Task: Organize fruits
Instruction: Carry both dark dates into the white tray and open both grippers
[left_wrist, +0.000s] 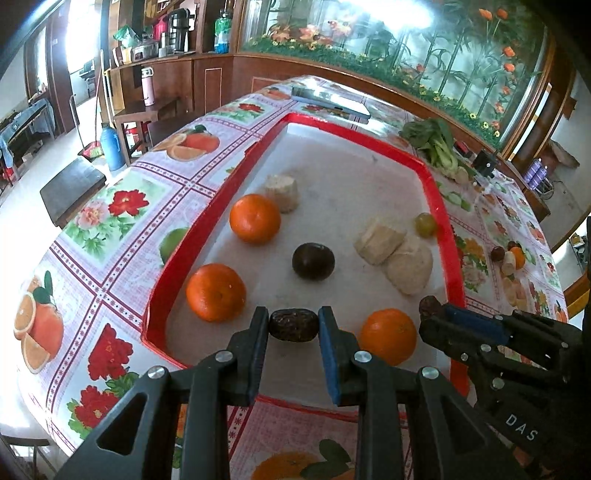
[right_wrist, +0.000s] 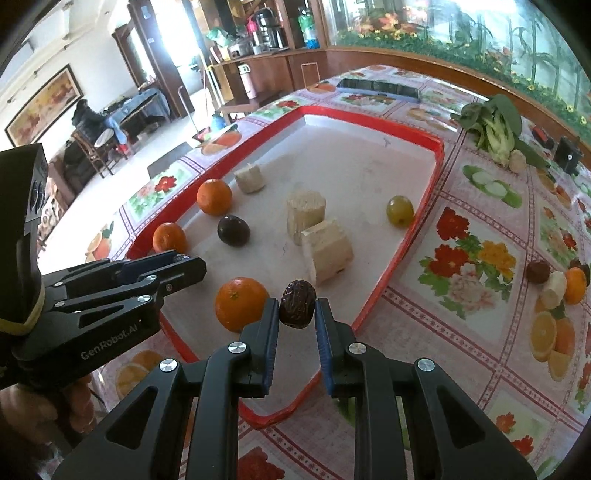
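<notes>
Pinching a date (left_wrist: 293, 325) in the left gripper (left_wrist: 293, 326), right gripper (right_wrist: 297, 312) clamping another date (right_wrist: 297, 308), above red tray (left_wrist: 439, 206)

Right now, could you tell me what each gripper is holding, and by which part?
Left gripper: a date, fingers on its two ends. Right gripper: another date, pinched across its sides, standing upright.

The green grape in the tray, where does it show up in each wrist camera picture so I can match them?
Left wrist view: the green grape sits right of centre, against the right rim of the red tray.
Right wrist view: the green grape lies above and right of centre, near the same tray rim.
Shared landmark: the dark round fruit mid-tray.
</notes>
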